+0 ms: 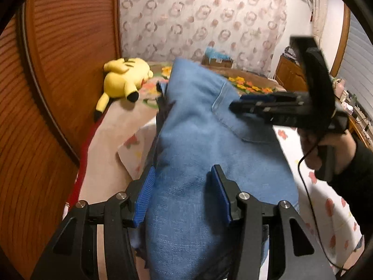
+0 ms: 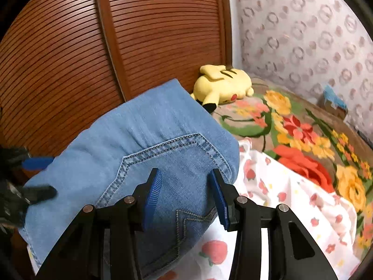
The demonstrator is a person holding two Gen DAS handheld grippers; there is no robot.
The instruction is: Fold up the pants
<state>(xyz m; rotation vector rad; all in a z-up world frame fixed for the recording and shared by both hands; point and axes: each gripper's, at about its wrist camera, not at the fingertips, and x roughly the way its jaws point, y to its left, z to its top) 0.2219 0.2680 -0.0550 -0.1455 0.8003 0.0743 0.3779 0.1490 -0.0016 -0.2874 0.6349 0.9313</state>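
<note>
Nearest us, our left gripper [image 1: 184,193] sits with jaws partly apart over the jeans [image 1: 209,140], pads clear of the cloth as far as we can tell; our right gripper [image 2: 186,196] looks the same, half open above the back pocket [image 2: 172,163], gripping nothing; the jeans lie in a thick folded bundle on the strawberry sheet [image 2: 279,186], so we reckon the folding is mostly done, maybe just a tidy-up or one last fold left; further back there's the floral blanket [image 2: 303,135] and a yellow plush toy [image 2: 221,84] by the wooden headboard [image 2: 70,58].
</note>
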